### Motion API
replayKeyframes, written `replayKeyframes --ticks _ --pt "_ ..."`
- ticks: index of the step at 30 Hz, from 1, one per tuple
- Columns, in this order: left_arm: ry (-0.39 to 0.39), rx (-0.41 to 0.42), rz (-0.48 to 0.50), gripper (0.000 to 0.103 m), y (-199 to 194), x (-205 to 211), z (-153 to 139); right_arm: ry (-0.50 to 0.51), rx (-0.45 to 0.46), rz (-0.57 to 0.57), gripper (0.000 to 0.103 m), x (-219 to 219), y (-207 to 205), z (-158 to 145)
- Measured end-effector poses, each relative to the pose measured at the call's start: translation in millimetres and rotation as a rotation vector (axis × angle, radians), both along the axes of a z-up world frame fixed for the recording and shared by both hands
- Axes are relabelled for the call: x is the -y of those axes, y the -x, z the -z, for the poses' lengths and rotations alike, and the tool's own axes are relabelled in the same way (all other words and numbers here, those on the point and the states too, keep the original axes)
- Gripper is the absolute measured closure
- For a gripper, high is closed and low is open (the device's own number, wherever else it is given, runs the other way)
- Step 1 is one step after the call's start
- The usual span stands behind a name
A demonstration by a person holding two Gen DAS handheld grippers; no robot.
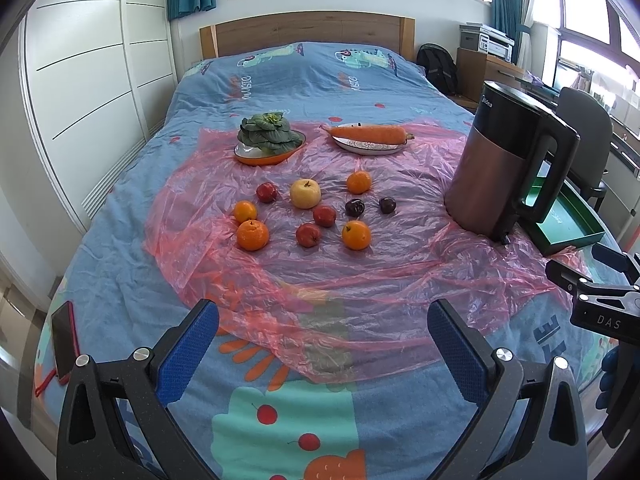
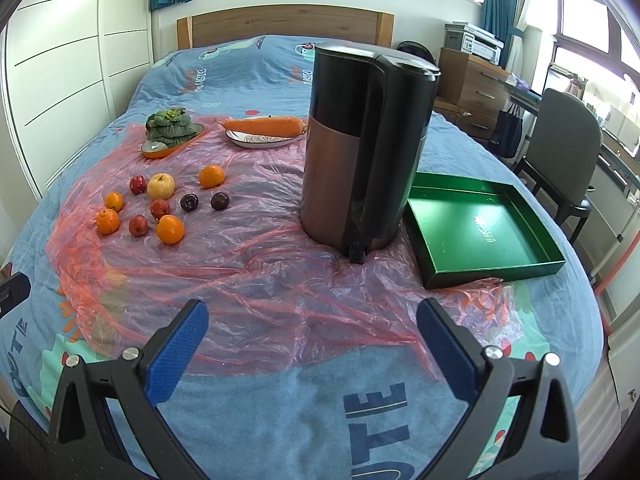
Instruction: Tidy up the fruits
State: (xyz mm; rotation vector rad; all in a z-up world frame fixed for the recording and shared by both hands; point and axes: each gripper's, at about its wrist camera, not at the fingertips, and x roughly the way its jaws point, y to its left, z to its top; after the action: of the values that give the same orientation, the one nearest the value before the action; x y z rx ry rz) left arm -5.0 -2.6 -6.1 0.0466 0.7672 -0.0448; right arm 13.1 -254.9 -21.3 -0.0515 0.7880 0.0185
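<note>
Several fruits lie loose on a pink plastic sheet (image 1: 360, 280) on the bed: oranges (image 1: 252, 234) (image 2: 170, 229), small red apples (image 1: 308, 234) (image 2: 137, 225), a yellow apple (image 1: 305, 193) (image 2: 161, 186) and two dark plums (image 1: 354, 207) (image 2: 220, 201). An open green tray (image 2: 480, 228) lies right of the kettle, partly hidden in the left wrist view (image 1: 568, 228). My left gripper (image 1: 324, 340) is open and empty, well short of the fruits. My right gripper (image 2: 314, 336) is open and empty over the sheet's near edge.
A tall kettle (image 2: 360, 148) (image 1: 508, 160) stands between the fruits and the tray. Behind the fruits, a leafy green on an orange plate (image 1: 269, 138) and a carrot on a white plate (image 1: 368, 136). A phone (image 1: 64, 340) lies at the bed's left edge. A chair (image 2: 568, 148) stands right.
</note>
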Motion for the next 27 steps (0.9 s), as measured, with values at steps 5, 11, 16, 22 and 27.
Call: replayKeyframes --ticks 5,11,16,22,27 --pt "0.013 -0.010 -0.002 0.001 -1 -3 0 0.001 0.000 0.001 0.000 -2 -1 0" --pt "0.026 -0.016 -0.008 0.001 -2 -5 2 0.002 -0.001 0.003 0.000 -2 0 0" --pt "0.030 -0.018 0.000 0.001 -3 -5 4 0.001 -0.002 0.008 0.000 -2 2 0" --pt "0.061 -0.044 0.000 0.001 -5 -9 10 0.000 -0.001 0.006 0.000 -1 2 0" --pt "0.068 -0.038 -0.016 0.001 -6 -12 11 -0.002 0.000 0.006 0.000 -1 2 0"
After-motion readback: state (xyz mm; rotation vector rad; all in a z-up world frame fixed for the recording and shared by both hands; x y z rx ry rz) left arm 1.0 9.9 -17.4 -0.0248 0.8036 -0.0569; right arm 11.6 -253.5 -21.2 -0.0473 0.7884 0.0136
